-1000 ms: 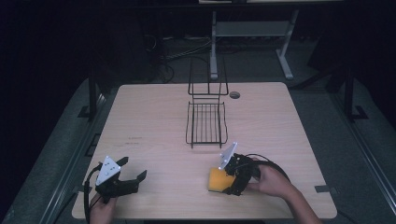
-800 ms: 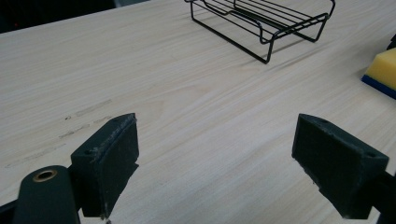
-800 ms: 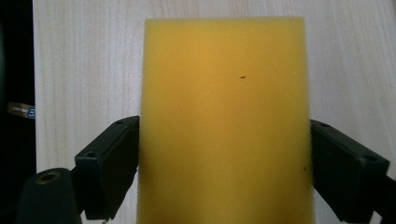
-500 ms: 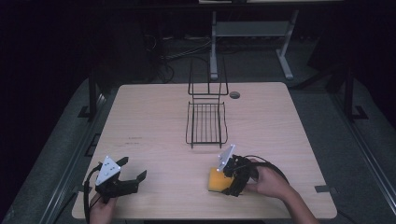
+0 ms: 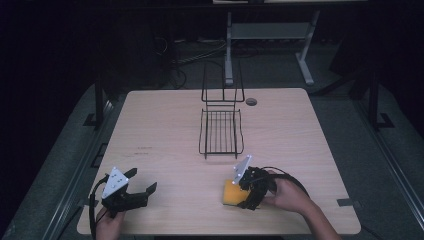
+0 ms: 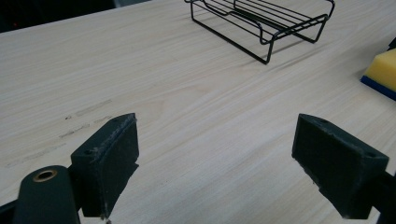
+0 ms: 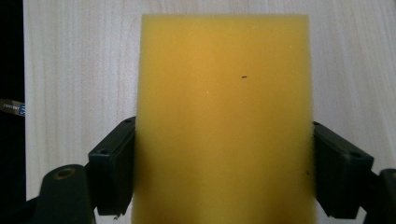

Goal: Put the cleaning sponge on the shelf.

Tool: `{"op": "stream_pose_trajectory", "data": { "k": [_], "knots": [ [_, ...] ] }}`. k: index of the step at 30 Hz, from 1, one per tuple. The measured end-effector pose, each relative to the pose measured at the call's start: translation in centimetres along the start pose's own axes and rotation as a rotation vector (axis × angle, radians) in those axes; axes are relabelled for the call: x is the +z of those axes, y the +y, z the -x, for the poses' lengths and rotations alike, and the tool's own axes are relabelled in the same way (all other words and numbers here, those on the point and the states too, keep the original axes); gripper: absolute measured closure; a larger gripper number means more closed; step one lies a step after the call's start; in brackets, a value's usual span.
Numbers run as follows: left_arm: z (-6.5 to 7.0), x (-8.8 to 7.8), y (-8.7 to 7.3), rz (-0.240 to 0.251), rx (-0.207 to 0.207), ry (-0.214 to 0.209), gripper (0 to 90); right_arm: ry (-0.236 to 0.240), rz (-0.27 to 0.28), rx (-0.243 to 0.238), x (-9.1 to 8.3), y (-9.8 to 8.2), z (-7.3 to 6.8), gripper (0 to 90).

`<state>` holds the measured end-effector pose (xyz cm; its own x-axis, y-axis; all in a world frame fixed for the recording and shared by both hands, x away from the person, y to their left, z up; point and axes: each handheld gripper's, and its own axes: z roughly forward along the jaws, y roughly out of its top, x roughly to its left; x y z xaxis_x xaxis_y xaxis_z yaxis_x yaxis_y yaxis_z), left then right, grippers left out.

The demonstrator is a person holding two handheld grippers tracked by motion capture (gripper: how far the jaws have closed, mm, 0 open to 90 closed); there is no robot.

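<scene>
A yellow sponge point(image 5: 231, 194) with a blue underside lies flat on the wooden table point(image 5: 165, 125), near its front edge and right of centre. My right gripper point(image 5: 244, 198), held by a hand, reaches over it from the right. In the right gripper view the sponge point(image 7: 224, 116) lies between the two black jaws of my right gripper point(image 7: 224, 161). The pads point(image 7: 114, 168) sit at its side edges, spread wide, and the foam shows no squeeze. My left gripper point(image 5: 141, 181) stands open at the front left with nothing between its jaws. In the left gripper view, the left gripper point(image 6: 215, 154) points across bare wood towards the sponge point(image 6: 384, 70).
A black wire rack point(image 5: 221, 132) stands in the middle of the table, its tall back towards the far side; the same rack point(image 6: 261, 23) appears in the left gripper view. A round cable hole point(image 5: 251, 101) sits behind it. Cables trail from both grippers.
</scene>
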<state>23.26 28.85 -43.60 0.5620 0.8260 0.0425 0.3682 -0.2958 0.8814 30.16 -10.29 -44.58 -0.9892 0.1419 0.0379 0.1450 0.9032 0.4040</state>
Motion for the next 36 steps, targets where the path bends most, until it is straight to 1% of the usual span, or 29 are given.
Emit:
{"op": "stream_pose_trajectory", "data": {
  "k": [15, 19, 21, 26, 34, 36],
  "knots": [
    [-0.1, -0.1, 0.0, 0.002, -0.002, 0.001, 14.1, 0.005, 0.009, -0.002, -0.7, 0.4, 0.4, 21.8],
    [-0.1, -0.1, 0.0, 0.002, -0.002, 0.001, 14.1, 0.011, 0.03, 0.0, -1.0, 0.6, 0.7, 21.8],
    [-0.1, -0.1, 0.0, 0.002, -0.002, 0.001, 14.1, 0.005, 0.025, -0.001, -1.2, 0.8, 0.9, 21.8],
    [0.0, -0.1, 0.0, 0.002, -0.002, 0.0, 14.1, 0.012, 0.024, -0.004, -1.4, 1.1, 1.2, 21.8],
    [-0.1, 0.0, 0.0, 0.001, -0.002, 0.0, 14.1, 0.009, 0.037, -0.001, -2.1, 1.6, 2.1, 21.9],
    [-0.1, -0.1, 0.0, 0.002, -0.003, 0.001, 14.1, 0.008, 0.047, 0.0, -2.5, 1.8, 2.5, 21.9]
  ]
}}
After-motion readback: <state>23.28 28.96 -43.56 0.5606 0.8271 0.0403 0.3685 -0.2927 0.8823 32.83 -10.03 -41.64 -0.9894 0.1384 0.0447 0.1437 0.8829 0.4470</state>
